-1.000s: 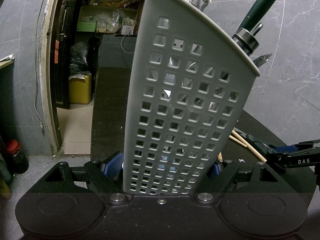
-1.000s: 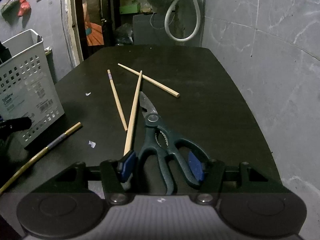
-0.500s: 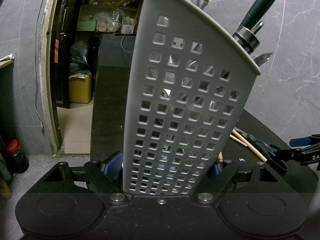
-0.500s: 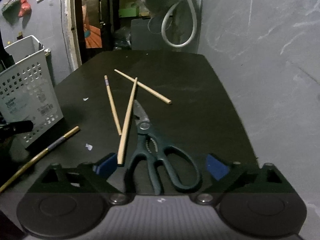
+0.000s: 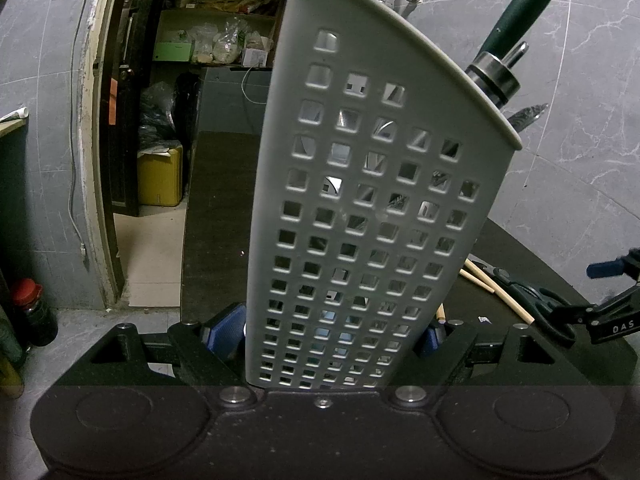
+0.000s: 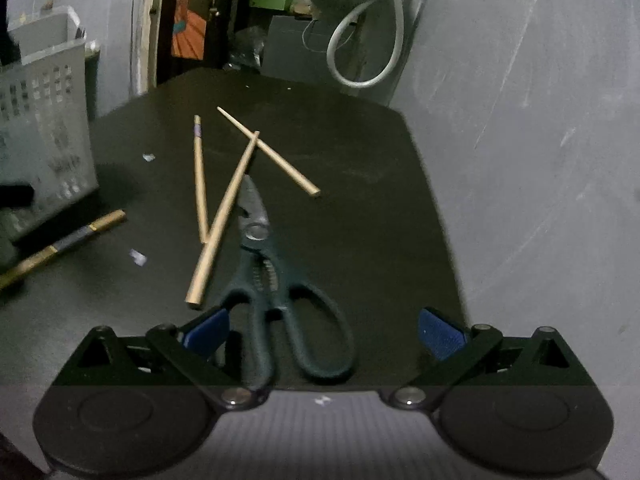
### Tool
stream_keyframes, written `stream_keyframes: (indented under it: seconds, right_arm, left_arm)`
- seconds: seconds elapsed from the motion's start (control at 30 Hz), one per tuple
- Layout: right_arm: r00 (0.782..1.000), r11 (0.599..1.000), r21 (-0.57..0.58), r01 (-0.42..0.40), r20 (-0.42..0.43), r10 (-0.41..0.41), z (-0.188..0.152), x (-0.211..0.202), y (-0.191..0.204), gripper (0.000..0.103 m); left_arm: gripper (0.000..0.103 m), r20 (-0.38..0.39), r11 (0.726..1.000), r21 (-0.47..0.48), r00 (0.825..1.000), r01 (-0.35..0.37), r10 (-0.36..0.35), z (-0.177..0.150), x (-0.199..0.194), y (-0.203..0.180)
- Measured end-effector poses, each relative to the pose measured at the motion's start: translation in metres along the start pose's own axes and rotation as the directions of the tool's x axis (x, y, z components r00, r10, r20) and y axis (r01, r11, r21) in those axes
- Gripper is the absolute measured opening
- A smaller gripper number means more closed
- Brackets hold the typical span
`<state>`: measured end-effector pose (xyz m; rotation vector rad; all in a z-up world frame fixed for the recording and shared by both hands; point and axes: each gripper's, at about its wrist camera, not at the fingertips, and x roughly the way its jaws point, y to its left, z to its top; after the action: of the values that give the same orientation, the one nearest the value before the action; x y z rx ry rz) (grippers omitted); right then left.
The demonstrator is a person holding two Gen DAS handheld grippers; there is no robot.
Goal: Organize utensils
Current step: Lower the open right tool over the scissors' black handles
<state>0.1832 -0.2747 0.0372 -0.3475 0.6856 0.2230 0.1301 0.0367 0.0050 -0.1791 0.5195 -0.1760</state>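
Left wrist view: left gripper (image 5: 334,330) jaws clamp the grey perforated utensil basket (image 5: 372,208); right gripper (image 6: 322,330) jaws apart.

Grey perforated caddy (image 5: 372,220) upright; dark-green scissors (image 6: 276,280) flat on table, 3 wooden chopsticks (image 6: 224,220) beside.

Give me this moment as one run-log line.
left gripper: shut on basket | right gripper: open over scissors | chopsticks: on table
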Motion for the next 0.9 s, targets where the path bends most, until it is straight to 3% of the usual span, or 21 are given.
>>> stream_keyframes:
  seconds: [0.17, 0.4, 0.57, 0.67, 0.8, 0.9]
  right_arm:
    - [0.997, 0.989, -0.125, 0.076, -0.002, -0.077, 0.001, 0.001, 0.010, 0.103]
    - [1.000, 0.982, -0.188, 0.011, 0.001, -0.011, 0.002, 0.006, 0.018, 0.102]
    - [0.999, 0.986, -0.161, -0.052, -0.016, 0.050, 0.006, 0.009, 0.015, 0.098]
    - [0.994, 0.984, -0.141, -0.106, -0.026, 0.103, 0.007, 0.010, 0.012, 0.088]
    - [0.977, 0.977, -0.049, -0.207, -0.063, 0.204, 0.010, 0.014, 0.001, 0.071]
    - [0.957, 0.960, 0.059, -0.273, -0.089, 0.277, 0.011, 0.020, -0.012, 0.067]
  left_arm:
    - [0.084, 0.000, 1.000, 0.000, 1.000, 0.000, 0.000, 0.000, 0.000, 0.000]
    - [0.085, 0.000, 1.000, 0.000, 1.000, -0.001, 0.001, 0.000, 0.000, 0.000]
    - [0.085, 0.000, 1.000, 0.001, 1.000, -0.001, 0.001, 0.000, 0.000, 0.000]
    - [0.085, 0.000, 1.000, 0.000, 1.000, -0.001, 0.001, 0.000, 0.000, 0.000]
    - [0.085, 0.000, 1.000, 0.000, 1.000, 0.000, 0.000, 0.000, 0.000, 0.000]
    - [0.085, 0.000, 1.000, 0.000, 1.000, 0.000, 0.000, 0.000, 0.000, 0.000]
